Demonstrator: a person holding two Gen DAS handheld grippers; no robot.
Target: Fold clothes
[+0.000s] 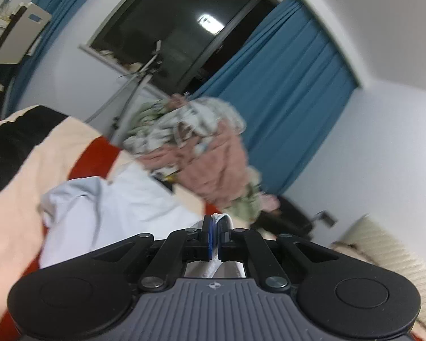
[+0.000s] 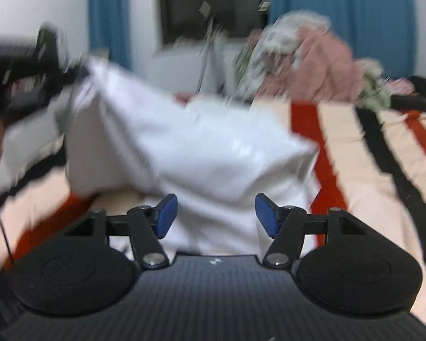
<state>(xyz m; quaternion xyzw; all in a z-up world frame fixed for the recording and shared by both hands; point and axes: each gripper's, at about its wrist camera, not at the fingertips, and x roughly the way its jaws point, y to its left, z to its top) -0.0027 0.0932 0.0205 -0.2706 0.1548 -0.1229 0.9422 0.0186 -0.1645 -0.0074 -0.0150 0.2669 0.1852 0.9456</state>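
**White garment lifted over the striped bed**

The left gripper (image 1: 215,236) was clenched on an edge of the white garment (image 1: 113,207), its blue-padded fingers pressed together with a fold of white cloth pinched between them. In the right wrist view the same gripper (image 2: 71,78) showed at the upper left, blurred, holding a corner of the garment (image 2: 201,147) up off the bed so that the cloth hung in a slanting sheet.

The right gripper (image 2: 215,216) stood released, its two blue pads (image 2: 164,216) wide apart, with the lower part of the white garment lying between and just beyond them. Whether the pads touched the cloth could not be told through the blur.

The garment lay over a bedspread (image 2: 369,170) striped in cream, red and black. Farther back on the bed sat a heap of other clothes (image 2: 312,54), pink and patterned, also seen in the left wrist view (image 1: 201,147). Behind it hung blue curtains (image 2: 340,8) beside a dark window (image 2: 213,5).
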